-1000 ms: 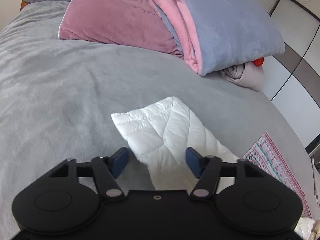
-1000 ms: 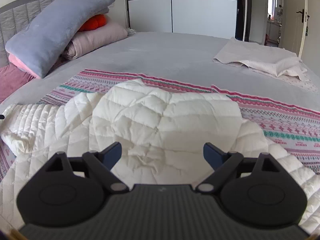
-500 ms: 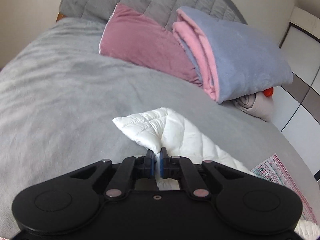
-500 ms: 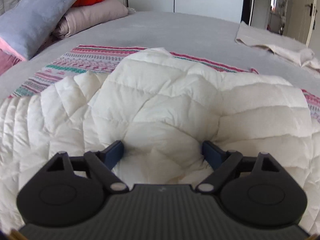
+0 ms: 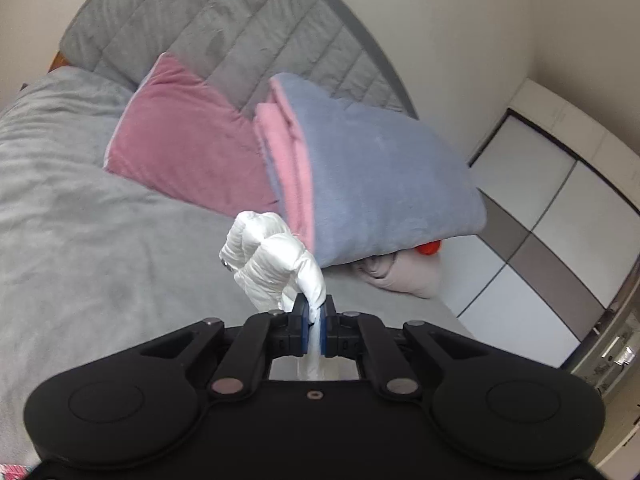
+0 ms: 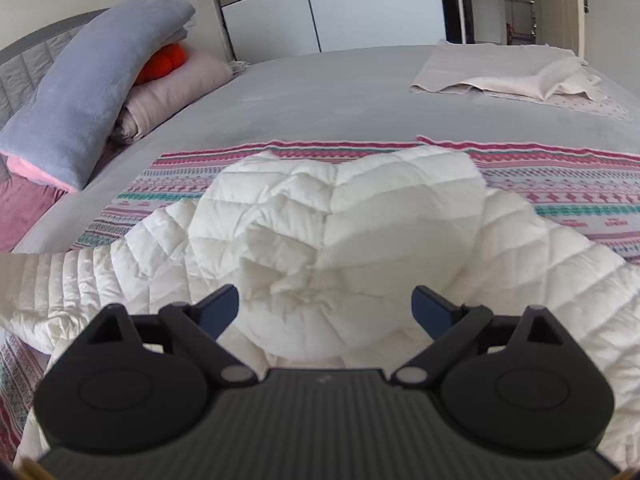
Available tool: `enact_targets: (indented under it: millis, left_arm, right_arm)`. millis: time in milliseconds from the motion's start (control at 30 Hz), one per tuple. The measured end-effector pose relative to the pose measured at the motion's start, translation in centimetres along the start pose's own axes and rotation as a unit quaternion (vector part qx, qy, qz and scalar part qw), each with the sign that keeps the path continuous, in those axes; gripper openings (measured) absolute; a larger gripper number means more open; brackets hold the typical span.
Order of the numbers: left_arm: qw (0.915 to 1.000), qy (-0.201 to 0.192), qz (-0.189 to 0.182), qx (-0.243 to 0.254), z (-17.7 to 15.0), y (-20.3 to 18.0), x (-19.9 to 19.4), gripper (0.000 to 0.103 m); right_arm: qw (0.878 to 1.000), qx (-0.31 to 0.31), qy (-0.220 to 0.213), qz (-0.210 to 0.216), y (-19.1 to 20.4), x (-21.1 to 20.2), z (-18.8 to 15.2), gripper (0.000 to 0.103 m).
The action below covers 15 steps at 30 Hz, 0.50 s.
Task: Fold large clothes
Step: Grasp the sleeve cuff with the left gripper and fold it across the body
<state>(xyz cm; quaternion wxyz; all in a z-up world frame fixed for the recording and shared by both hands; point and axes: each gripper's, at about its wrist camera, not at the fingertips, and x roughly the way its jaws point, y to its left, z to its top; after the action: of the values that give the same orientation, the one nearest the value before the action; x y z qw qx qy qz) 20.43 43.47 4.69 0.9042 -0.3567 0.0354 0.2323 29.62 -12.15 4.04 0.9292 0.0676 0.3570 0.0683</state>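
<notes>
A white quilted puffer jacket (image 6: 360, 232) lies spread on the bed over a striped patterned cloth (image 6: 560, 184). In the left wrist view my left gripper (image 5: 316, 322) is shut on the end of the jacket's sleeve (image 5: 272, 264), which is lifted off the grey bedspread and bunches up in front of the jaws. In the right wrist view my right gripper (image 6: 326, 308) hovers over the puffy hood in the jacket's middle. Its jaws are opening wide, and the blue pads stand clear of the fabric on both sides.
A pink pillow (image 5: 184, 152) and a folded blue-and-pink blanket (image 5: 380, 184) lean on the grey headboard (image 5: 224, 28). An orange item (image 6: 162, 62) and beige bedding (image 6: 180, 84) sit behind them. A beige cloth (image 6: 508, 76) lies far right. Wardrobe doors (image 6: 360, 4) stand behind the bed.
My left gripper closed on the sleeve end and raised it off the bed, tilting upward. My right gripper dipped toward the hood, then drew back, and its jaws spread a little wider.
</notes>
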Motion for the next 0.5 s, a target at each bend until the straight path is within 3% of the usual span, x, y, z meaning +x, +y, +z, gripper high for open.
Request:
enact_targets:
  millis: [267,500]
  left_arm:
    - [0.9910,0.014,-0.126,0.043,-1.2,-12.3,-3.2,0.005]
    - [0.9692,0.085,-0.220,0.071,-8.3,-22.2,-5.5,0.006]
  right_arm:
    - [0.999,0.040,-0.020,-0.011,-5.2,-5.8,-2.5,0.101]
    - [0.997,0.077,-0.025,-0.008,-9.5,-8.9,-4.5,0.102]
